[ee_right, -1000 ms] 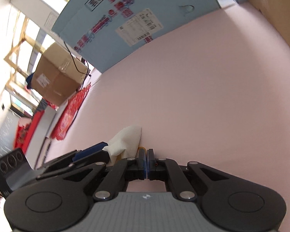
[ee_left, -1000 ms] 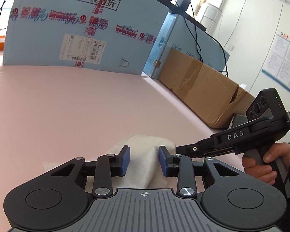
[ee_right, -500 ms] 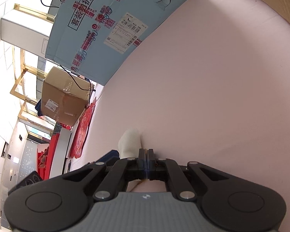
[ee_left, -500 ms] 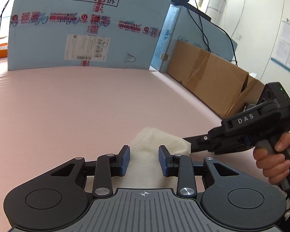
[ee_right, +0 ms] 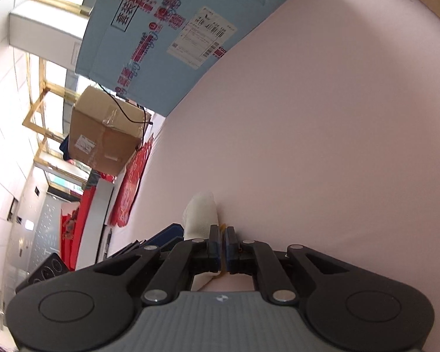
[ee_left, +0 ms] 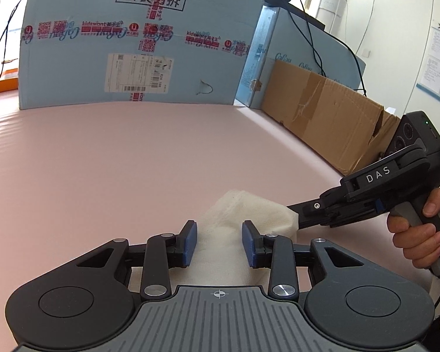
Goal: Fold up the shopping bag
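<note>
A white cloth shopping bag (ee_left: 249,214) lies bunched on the pink table (ee_left: 132,161) just ahead of my left gripper (ee_left: 219,242). That gripper is open, its blue pads either side of the cloth and not pressing it. My right gripper (ee_left: 296,218) comes in from the right with its tips at the bag's right edge, a person's hand (ee_left: 416,234) on its grip. In the right wrist view the right gripper (ee_right: 222,236) has its jaws just opening, a thin yellowish strip of the bag (ee_right: 201,214) still pinched between the pads.
A large blue carton (ee_left: 132,47) stands along the far side of the table. A brown cardboard box (ee_left: 322,111) lines the right edge. Another brown box (ee_right: 102,135) and red hangings (ee_right: 129,193) are beyond the table's left edge in the right wrist view.
The right gripper has drawn back to the right and a little upward, taking the bag's edge with it. A hairline gap now shows between its pads. The left pads keep their spacing.
</note>
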`<action>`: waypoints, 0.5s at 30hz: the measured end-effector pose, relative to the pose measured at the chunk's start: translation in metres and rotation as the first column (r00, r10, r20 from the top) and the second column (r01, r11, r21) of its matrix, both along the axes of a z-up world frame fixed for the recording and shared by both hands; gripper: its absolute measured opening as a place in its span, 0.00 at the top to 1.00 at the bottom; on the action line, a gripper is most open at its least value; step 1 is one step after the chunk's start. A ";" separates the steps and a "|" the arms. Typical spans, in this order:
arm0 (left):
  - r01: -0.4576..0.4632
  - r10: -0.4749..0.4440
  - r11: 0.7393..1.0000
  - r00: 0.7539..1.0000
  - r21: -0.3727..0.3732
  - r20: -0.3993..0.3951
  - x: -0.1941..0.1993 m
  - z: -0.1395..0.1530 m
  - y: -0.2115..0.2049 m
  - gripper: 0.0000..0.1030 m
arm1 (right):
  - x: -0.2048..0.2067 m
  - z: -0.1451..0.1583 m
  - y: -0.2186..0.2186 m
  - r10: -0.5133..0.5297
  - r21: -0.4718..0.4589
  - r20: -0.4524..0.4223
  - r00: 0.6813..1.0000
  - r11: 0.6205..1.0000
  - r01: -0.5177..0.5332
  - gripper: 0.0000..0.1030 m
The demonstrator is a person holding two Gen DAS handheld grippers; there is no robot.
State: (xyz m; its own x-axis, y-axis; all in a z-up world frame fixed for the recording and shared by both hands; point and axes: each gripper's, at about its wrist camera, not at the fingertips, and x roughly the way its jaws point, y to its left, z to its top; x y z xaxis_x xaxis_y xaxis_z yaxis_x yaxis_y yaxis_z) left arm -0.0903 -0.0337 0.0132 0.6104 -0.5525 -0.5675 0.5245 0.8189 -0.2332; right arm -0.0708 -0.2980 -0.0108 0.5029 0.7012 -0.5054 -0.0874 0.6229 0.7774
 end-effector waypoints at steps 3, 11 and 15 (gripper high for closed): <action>0.002 -0.002 1.000 1.000 -0.005 -0.002 0.000 0.000 0.000 0.68 | 0.004 0.004 0.000 0.047 -0.027 -0.001 0.999 0.999 -0.047 0.95; 0.005 -0.005 1.000 1.000 -0.001 0.002 0.001 -0.002 0.001 0.68 | 0.011 0.021 0.012 0.169 -0.171 0.016 0.985 0.972 -0.164 0.94; 0.003 -0.003 1.000 1.000 0.013 0.011 -0.001 -0.002 -0.001 0.68 | 0.017 0.021 0.014 0.201 -0.169 0.002 0.980 0.966 -0.197 0.93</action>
